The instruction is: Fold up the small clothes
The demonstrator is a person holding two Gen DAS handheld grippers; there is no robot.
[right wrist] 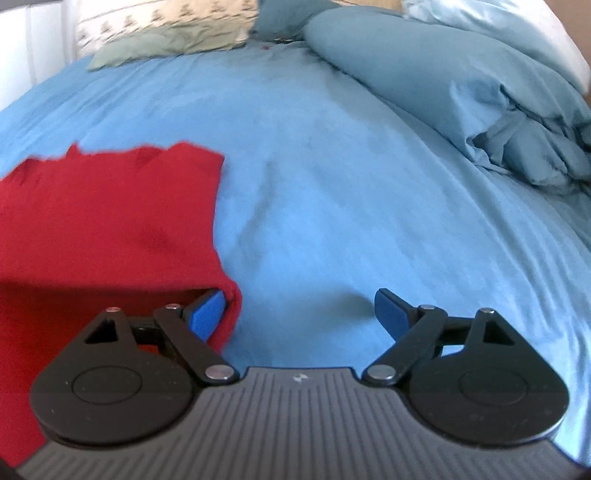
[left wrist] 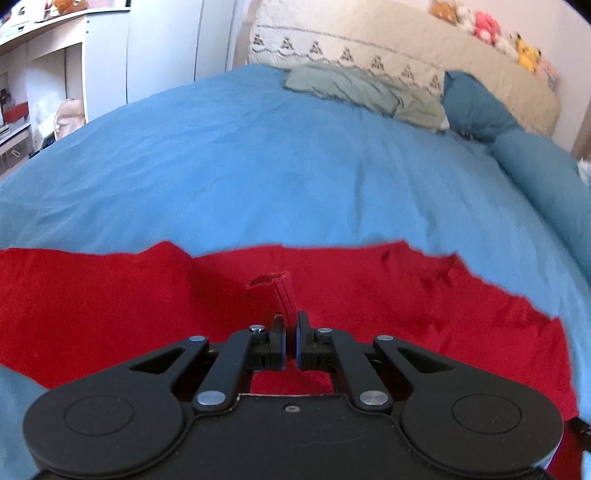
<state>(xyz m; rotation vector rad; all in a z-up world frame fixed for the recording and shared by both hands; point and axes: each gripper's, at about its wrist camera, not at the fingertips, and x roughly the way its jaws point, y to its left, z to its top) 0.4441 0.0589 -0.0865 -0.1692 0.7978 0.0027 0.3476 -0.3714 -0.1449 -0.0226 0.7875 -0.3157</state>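
Note:
A red garment (left wrist: 369, 306) lies spread on the blue bed sheet (left wrist: 258, 166). My left gripper (left wrist: 290, 325) is shut on a raised pinch of the red cloth near its middle. In the right wrist view the same red garment (right wrist: 103, 221) fills the left side, its near right corner folded over. My right gripper (right wrist: 303, 314) is open over the sheet (right wrist: 332, 184), just right of the garment's edge. Its left finger pad (right wrist: 207, 314) sits under the folded red corner; the right pad (right wrist: 391, 314) is over bare sheet.
A grey-green cloth (left wrist: 369, 92) and a patterned beige pillow (left wrist: 369, 48) lie at the bed's head. A bunched blue duvet (right wrist: 480, 92) lies at the right. White shelves (left wrist: 44, 74) stand at the left. Plush toys (left wrist: 498, 33) sit on the headboard.

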